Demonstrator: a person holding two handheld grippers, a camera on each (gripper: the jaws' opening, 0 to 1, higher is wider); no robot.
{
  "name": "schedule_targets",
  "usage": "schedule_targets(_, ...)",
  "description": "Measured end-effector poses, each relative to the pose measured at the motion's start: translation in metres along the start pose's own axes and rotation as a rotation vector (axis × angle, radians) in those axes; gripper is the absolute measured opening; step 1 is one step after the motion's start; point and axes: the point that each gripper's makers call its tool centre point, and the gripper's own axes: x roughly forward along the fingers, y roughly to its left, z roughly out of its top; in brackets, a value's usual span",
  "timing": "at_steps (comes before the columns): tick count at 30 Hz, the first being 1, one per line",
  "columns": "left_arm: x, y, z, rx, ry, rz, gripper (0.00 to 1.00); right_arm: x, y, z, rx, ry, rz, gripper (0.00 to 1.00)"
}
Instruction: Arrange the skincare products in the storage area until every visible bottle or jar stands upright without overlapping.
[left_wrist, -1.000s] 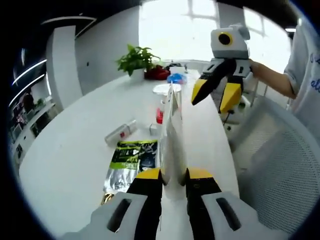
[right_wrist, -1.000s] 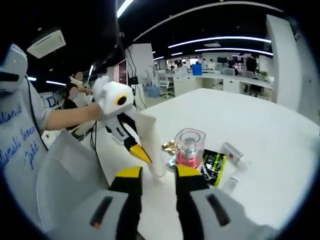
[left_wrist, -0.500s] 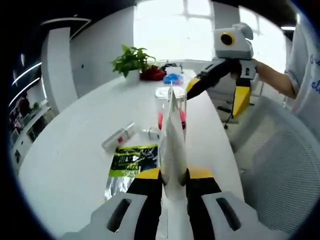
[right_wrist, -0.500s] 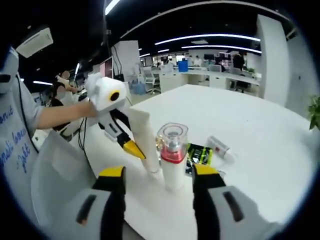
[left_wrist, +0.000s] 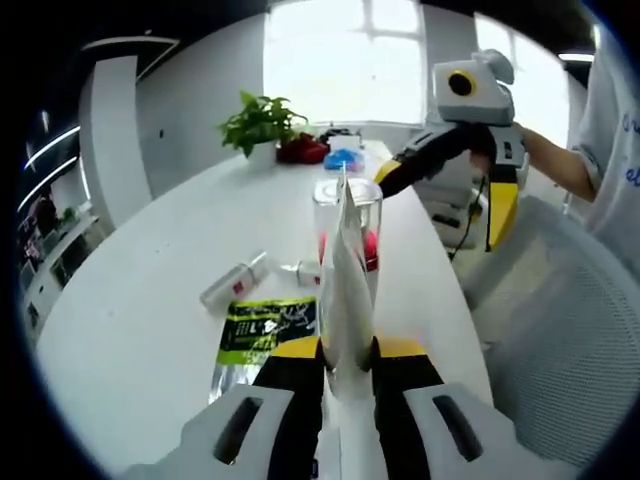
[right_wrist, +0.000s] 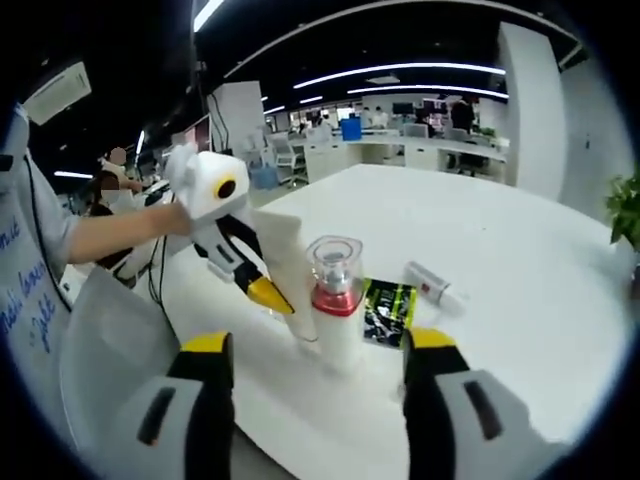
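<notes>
Left gripper (left_wrist: 347, 352): jaws closed on white tube (left_wrist: 346, 290), bottom centre of the left gripper view, held upright on white table (left_wrist: 150, 300).
Right gripper (right_wrist: 318, 350): jaws wide apart, holding nothing, framing pump bottle (right_wrist: 335, 300) at frame centre.
Advice: keep the tube steady; close squarely on the bottle body, below its clear cap.
Left gripper view adds: small bottle (left_wrist: 232, 281) lying flat, green sachet (left_wrist: 256, 327), potted plant (left_wrist: 258, 122) upper left.
</notes>
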Motion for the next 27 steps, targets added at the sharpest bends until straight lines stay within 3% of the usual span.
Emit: schedule_targets(27,0.0050,-0.0026,0.0039,-0.011,0.005,-0.001,0.15,-0.0005,0.0033,-0.0083,0.004,0.022,0.006,0.70)
